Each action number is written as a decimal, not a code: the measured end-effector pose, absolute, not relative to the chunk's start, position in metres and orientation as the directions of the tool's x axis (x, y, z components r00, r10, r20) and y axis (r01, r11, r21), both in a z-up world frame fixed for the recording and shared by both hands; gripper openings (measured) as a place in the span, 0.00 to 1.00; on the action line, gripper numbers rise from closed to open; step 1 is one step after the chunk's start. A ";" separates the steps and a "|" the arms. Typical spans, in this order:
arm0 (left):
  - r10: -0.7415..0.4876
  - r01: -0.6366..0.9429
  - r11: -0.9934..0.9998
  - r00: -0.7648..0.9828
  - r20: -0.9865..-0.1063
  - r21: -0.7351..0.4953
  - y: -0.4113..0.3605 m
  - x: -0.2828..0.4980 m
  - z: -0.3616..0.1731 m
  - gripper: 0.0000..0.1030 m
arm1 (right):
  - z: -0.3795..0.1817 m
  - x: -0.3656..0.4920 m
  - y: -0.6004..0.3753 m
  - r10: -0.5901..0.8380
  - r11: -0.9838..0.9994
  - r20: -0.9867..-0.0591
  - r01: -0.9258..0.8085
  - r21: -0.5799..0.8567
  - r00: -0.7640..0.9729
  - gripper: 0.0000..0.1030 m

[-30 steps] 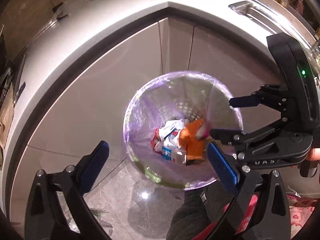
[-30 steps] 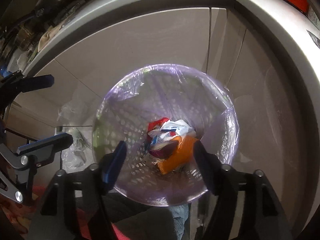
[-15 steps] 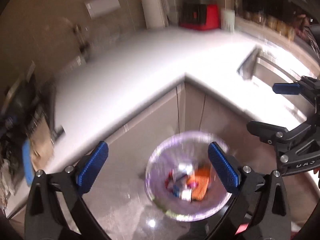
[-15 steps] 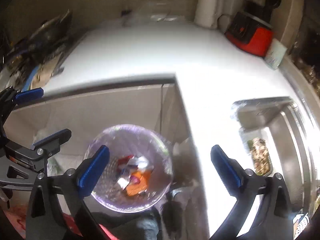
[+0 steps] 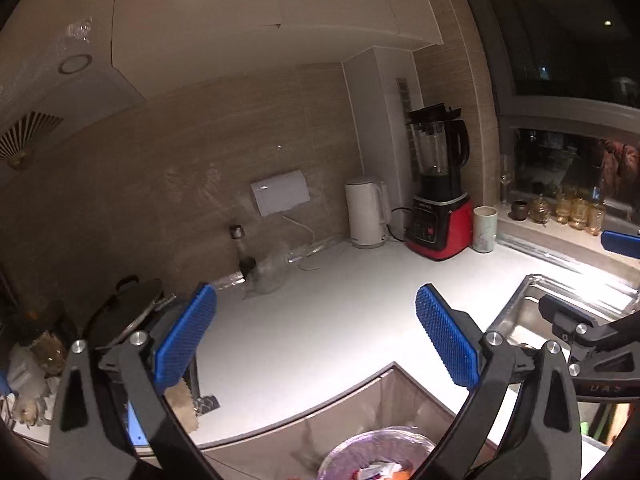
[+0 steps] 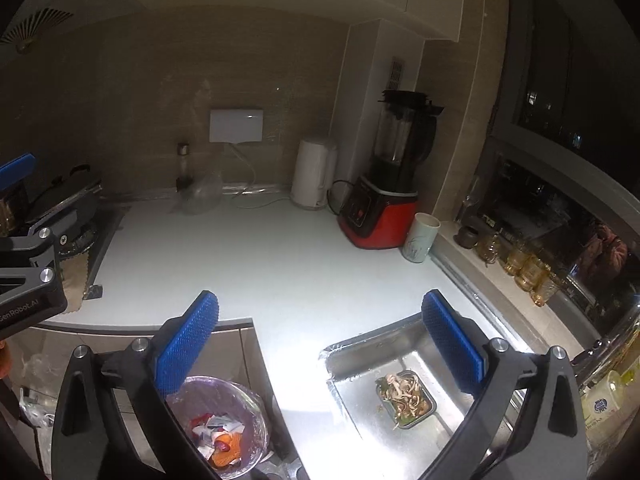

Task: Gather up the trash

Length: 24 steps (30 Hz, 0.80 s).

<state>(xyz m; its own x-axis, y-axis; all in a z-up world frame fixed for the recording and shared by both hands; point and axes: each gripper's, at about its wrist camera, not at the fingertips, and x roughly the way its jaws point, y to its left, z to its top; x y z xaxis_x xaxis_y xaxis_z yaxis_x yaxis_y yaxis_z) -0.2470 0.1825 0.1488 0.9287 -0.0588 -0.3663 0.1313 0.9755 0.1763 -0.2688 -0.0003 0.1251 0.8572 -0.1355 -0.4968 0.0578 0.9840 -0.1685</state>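
Trash [image 6: 218, 438] lies in the bottom of a round bin [image 6: 256, 408] lined with a purple bag, standing on the floor against the cabinet front below the corner of the white table [image 6: 260, 264]; the pile shows white and red wrappers and an orange piece. In the left wrist view only the bin's far rim [image 5: 380, 440] shows at the bottom edge. The right tongs [image 6: 318, 344] are released, blue pads spread wide with nothing between them, and their jaws have just been opening. The left tongs [image 5: 316, 340] are also released and empty, their pads well apart. Each pair of tongs shows at the edge of the other's view, side by side above the table's near edge. On the table's far side, against the wall, stand a white kettle [image 6: 313, 174], a blender with a red base [image 6: 388, 184] just right of it, and a pale cup [image 6: 420, 238] near the blender's base. A crumpled clear plastic bag [image 6: 198, 196] lies near a small bottle [image 6: 183, 168] by the wall. To the right a steel sink [image 6: 360, 352] is set into the table, and in it sits a rectangular container of food scraps [image 6: 404, 398]. A dark lidded pan [image 5: 124, 312] rests on the stove at the left.
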 end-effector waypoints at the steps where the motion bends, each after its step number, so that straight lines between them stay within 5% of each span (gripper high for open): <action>1: -0.078 0.146 0.977 0.922 -0.380 0.153 0.185 -0.247 0.150 0.93 | 0.124 -0.271 0.001 -0.144 0.984 -0.493 0.069 -0.167 0.858 0.98; 24: -0.121 0.192 0.973 0.896 -0.427 0.127 0.163 -0.247 0.135 0.93 | 0.106 -0.283 -0.016 -0.154 0.987 -0.510 0.107 -0.120 0.847 0.98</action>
